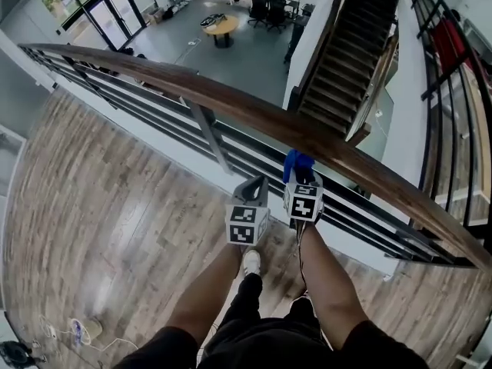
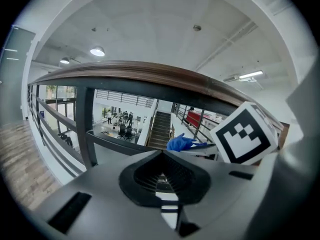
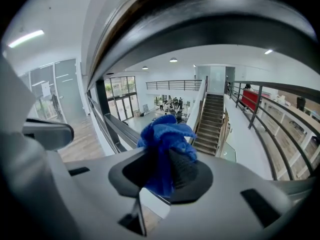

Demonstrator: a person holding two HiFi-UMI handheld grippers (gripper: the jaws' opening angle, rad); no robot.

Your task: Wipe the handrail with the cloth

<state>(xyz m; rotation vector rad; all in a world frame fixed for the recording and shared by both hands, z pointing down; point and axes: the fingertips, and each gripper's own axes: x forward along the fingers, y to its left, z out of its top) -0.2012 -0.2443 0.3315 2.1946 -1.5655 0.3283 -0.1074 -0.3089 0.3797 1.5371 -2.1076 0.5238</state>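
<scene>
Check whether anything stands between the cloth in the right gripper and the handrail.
Nothing visible does. The right gripper holds the blue cloth right up by the near edge of the wooden handrail, and no object lies between them. The left gripper sits beside it, lower and out of the path.

My left gripper (image 1: 256, 183) has its jaws pressed together with nothing between them, tips tilted upward. My right gripper (image 1: 300, 172) sits just beside it, slightly further ahead, jaws clamped on a bunched blue cloth (image 3: 165, 134) that sticks out past the tips. My bare forearms (image 1: 211, 290) reach forward close together, and the two marker cubes (image 1: 246, 223) are almost side by side
</scene>
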